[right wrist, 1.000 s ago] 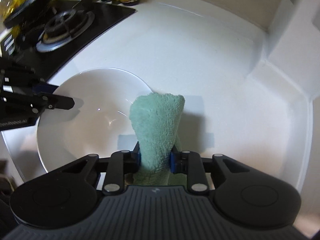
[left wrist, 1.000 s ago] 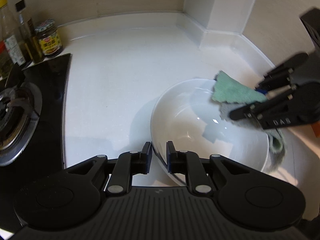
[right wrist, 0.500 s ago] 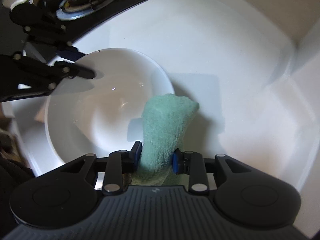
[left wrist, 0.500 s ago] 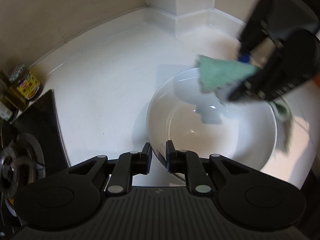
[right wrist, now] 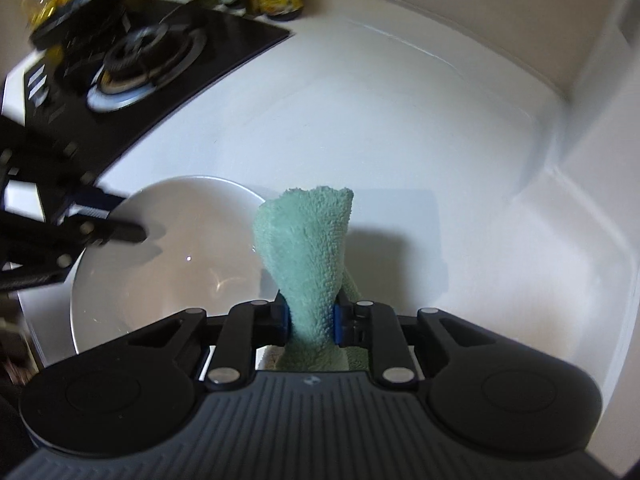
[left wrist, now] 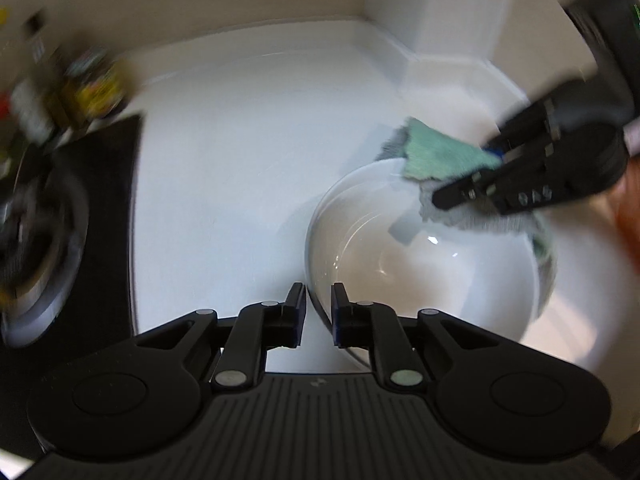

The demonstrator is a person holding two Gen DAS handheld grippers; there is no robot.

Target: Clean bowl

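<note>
Over the bowl, right gripper pinches green cloth.

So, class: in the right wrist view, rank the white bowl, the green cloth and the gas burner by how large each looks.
1. white bowl
2. green cloth
3. gas burner, though it lies farther from the camera, so its true size is unsure.
</note>
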